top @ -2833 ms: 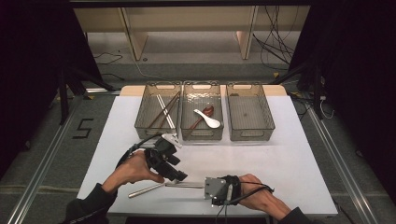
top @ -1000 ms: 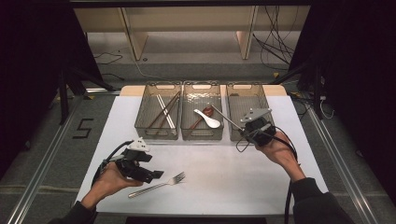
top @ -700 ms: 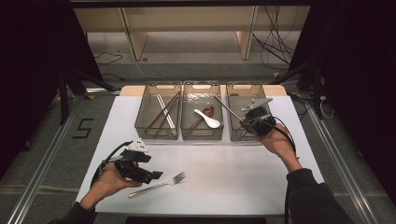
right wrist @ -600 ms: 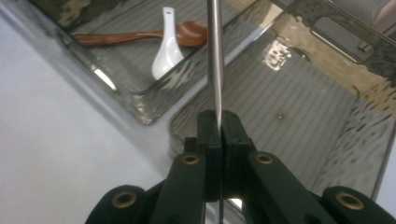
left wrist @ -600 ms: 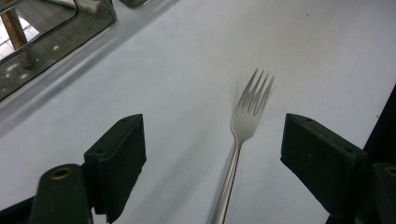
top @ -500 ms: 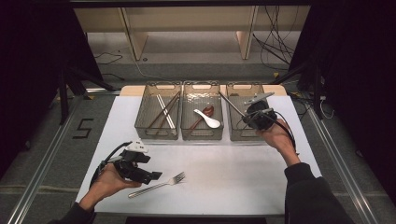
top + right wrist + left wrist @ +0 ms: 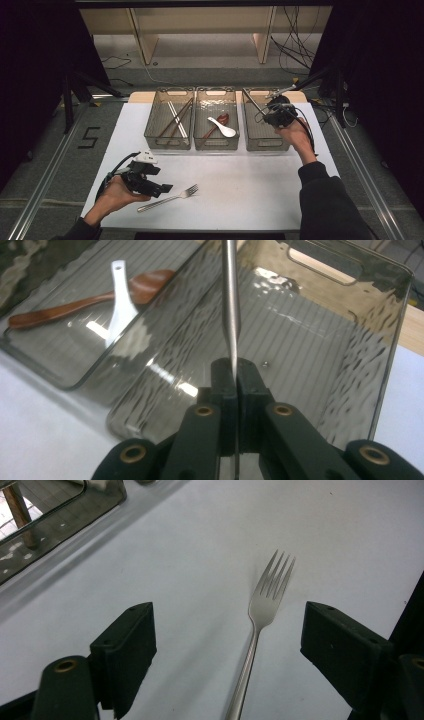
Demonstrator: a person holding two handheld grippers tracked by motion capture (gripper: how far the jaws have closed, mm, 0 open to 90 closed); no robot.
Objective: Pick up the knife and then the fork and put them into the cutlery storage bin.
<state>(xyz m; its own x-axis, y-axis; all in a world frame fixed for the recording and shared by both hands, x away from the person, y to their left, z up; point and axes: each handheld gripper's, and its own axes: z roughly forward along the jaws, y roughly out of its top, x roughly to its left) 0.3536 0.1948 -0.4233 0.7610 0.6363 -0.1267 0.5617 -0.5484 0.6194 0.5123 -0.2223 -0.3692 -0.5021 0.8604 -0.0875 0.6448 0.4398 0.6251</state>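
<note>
Steel knife [image 7: 231, 305] clamped in the right gripper [image 7: 235, 377] above the upper-right bin [image 7: 252, 135]; left gripper [image 7: 225, 645] gapes around the fork [image 7: 260, 625].

White table [image 7: 280, 195] carries three clear bins [image 7: 216, 125] side by side along its far edge and one metal fork [image 7: 167, 198] lying flat near the front left, tines pointing right.

place: lab | cues: black curtains [image 7: 35, 75], loose cables [image 7: 295, 45] (floor), rail frame [image 7: 47, 185]
</note>
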